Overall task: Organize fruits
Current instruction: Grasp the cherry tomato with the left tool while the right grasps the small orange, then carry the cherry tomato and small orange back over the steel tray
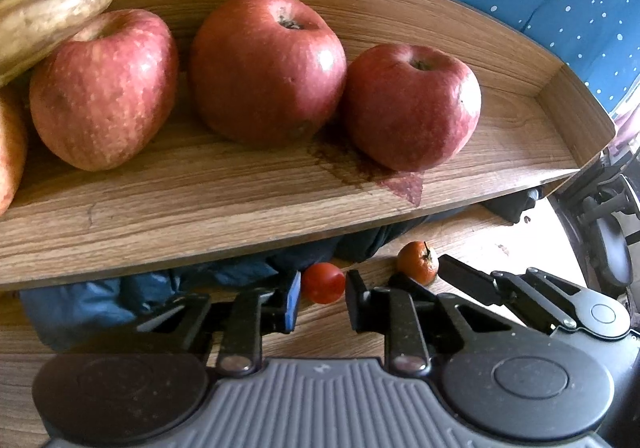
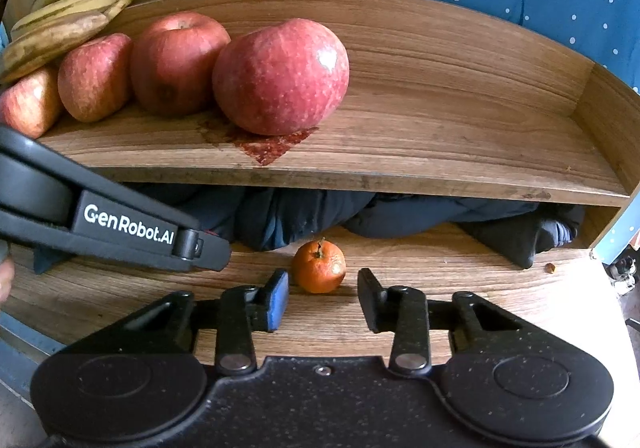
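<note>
Showing two hand-held grippers at a two-tier wooden shelf (image 2: 400, 172). The left gripper (image 1: 322, 294) has its jaws closed on a small tomato (image 1: 323, 282), both pads against its sides, low over the bottom board. The right gripper (image 2: 323, 298) points at an orange (image 2: 319, 267) resting on the same board; its jaws stand apart behind the fruit, pads not touching it. On the upper tier, red apples (image 1: 266, 64) sit in a row, touching, with bananas (image 2: 68, 8) at the left end. A dark cloth (image 2: 312, 216) lies under the upper tier, behind the orange.
</note>
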